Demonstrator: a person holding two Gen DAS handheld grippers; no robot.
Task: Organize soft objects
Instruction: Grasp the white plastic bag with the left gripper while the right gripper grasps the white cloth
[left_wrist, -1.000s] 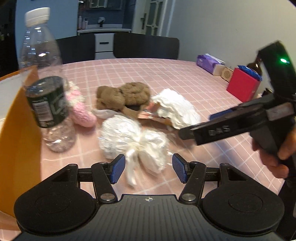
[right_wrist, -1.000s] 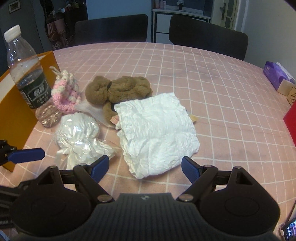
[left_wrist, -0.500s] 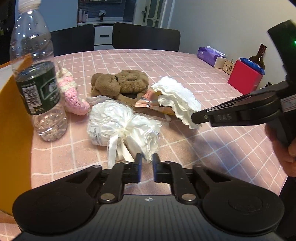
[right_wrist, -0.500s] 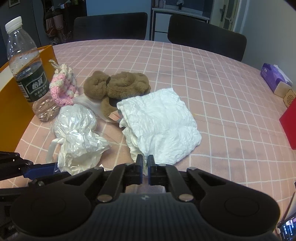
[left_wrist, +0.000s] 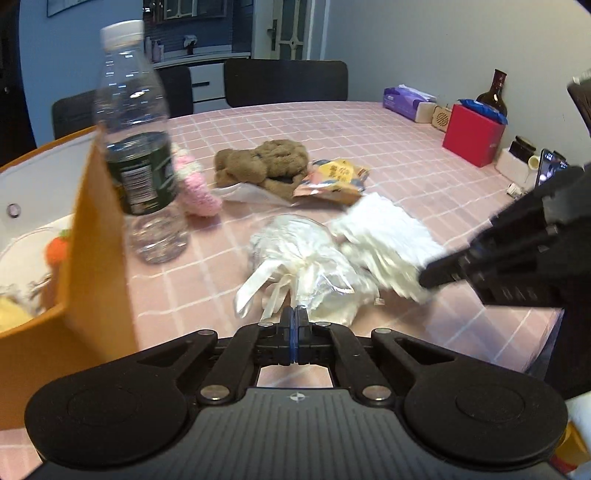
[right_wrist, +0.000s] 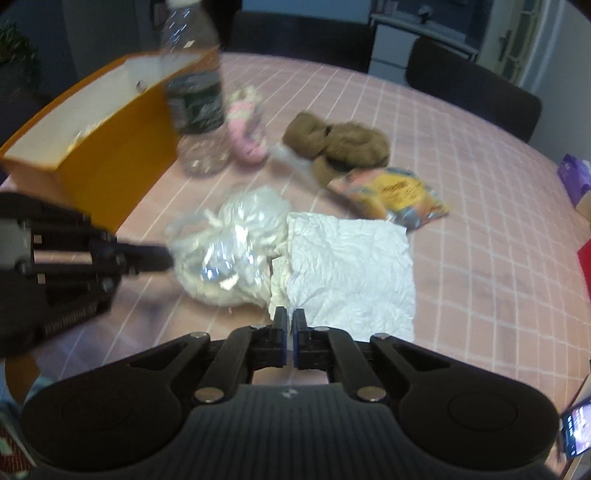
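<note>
My left gripper (left_wrist: 295, 320) is shut on the near edge of a clear plastic bag of white stuffing (left_wrist: 306, 258), which also shows in the right wrist view (right_wrist: 229, 247). My right gripper (right_wrist: 290, 325) is shut on the near edge of a crumpled white cloth (right_wrist: 351, 273), seen in the left wrist view (left_wrist: 384, 240) beside the bag. Both soft things are lifted and pulled toward me. Behind them lie a brown plush toy (left_wrist: 262, 166), a pink crocheted piece (left_wrist: 195, 184) and a yellow snack packet (left_wrist: 336, 177).
An orange box (left_wrist: 96, 236) with items inside stands at the left. A water bottle (left_wrist: 136, 147) stands next to it. A red box (left_wrist: 472, 134), a tissue pack (left_wrist: 406, 101) and a brown glass bottle (left_wrist: 493, 90) are at the far right. Chairs stand behind the pink checked table (left_wrist: 369, 140).
Both grippers went from open to shut, the left on the stuffing bag and the right on the white cloth. Both have pulled back, uncovering the yellow snack packet.
</note>
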